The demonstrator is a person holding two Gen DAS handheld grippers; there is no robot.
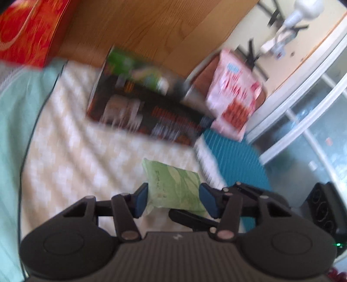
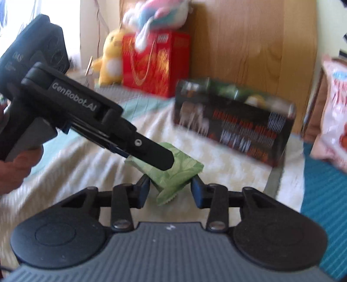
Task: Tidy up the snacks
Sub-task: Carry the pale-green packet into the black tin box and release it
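A small green snack packet point(image 1: 173, 191) sits between the blue pads of my left tongs point(image 1: 173, 200), both pads pressed against its sides, so I am pinching it just above the cream checked bedcover point(image 1: 86, 151). From my right-hand view, the same green packet point(image 2: 186, 167) shows with my left tongs point(image 2: 151, 154) clamped across it from the upper left, while my right tongs point(image 2: 171, 188) bracket its lower, crimped end; the pads stand close beside the wrapper, but through the blur I cannot tell whether they press on it. My hand point(image 2: 15, 167) grips the left tool's handle at the frame's left edge.

Behind the packet, a black carton with orange lettering point(image 1: 149, 112) stands open on the bedcover, holding green-wrapped snacks point(image 1: 138, 67) that rise above its rim; their exact number is lost to blur. The right view shows the same carton point(image 2: 234, 121) with green packs along its top. A pink-and-red snack bag point(image 1: 234, 95) stands just beside the carton's far end, over a teal ribbed mat point(image 1: 236, 160).

A red gift bag with gold patterns point(image 2: 149, 63) stands against the wooden headboard point(image 2: 249, 43), with a yellow plush toy point(image 2: 110, 58) beside it and a pastel plush point(image 2: 156, 15) resting on its top.
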